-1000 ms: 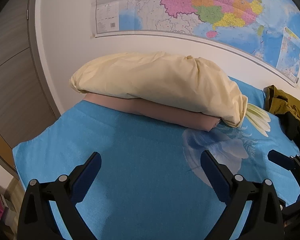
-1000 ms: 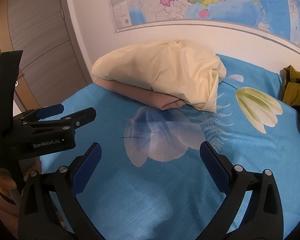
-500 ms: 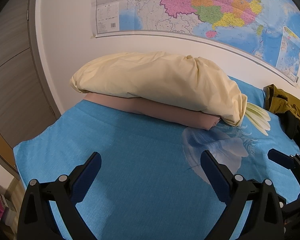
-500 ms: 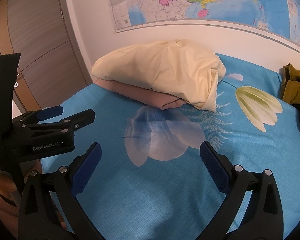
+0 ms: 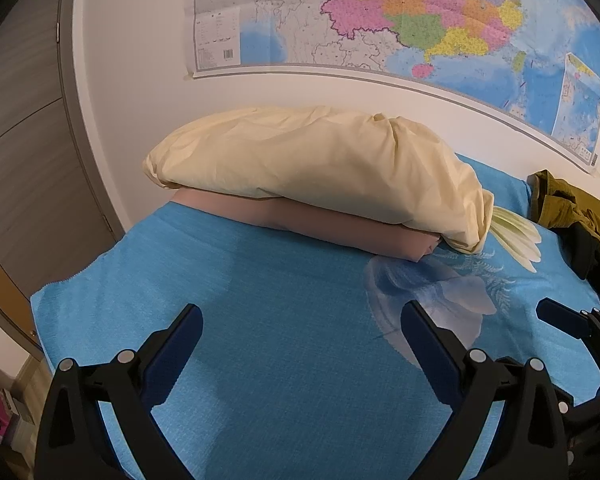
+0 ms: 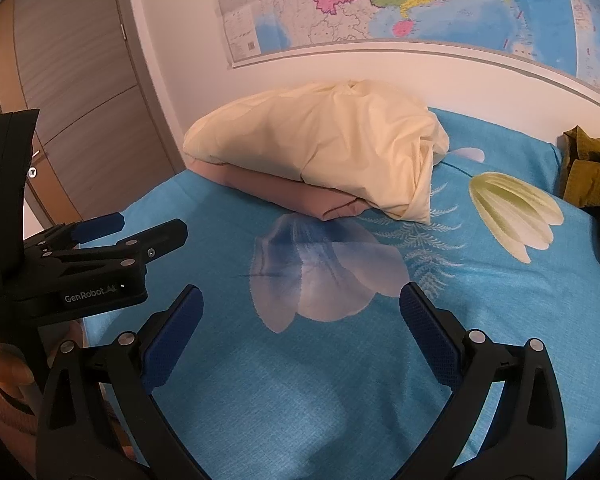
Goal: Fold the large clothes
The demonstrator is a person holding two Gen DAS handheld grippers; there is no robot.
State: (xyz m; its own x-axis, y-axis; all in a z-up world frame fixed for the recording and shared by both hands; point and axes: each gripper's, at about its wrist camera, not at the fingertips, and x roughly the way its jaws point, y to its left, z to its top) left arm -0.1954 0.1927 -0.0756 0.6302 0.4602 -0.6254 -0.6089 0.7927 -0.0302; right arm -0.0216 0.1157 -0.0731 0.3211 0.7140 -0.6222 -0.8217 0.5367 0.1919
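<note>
An olive-green garment (image 5: 567, 204) lies crumpled with a black garment (image 5: 591, 252) at the far right of the bed; the olive one shows in the right wrist view (image 6: 587, 168) too. My left gripper (image 5: 300, 340) is open and empty, low over the blue flower-print bedsheet (image 5: 260, 300). My right gripper (image 6: 300, 320) is open and empty over the same sheet (image 6: 339, 380). The left gripper also shows at the left of the right wrist view (image 6: 116, 236). The clothes are well to the right of both grippers.
A cream pillow (image 5: 319, 168) rests on a folded pink blanket (image 5: 331, 228) at the head of the bed. A map (image 5: 379, 16) hangs on the white wall behind. A brown wardrobe door (image 6: 68, 80) stands to the left. The bed's left edge (image 5: 60, 284) is close.
Both views have shifted very slightly; the grippers stay open and empty and nothing on the bed has moved.
</note>
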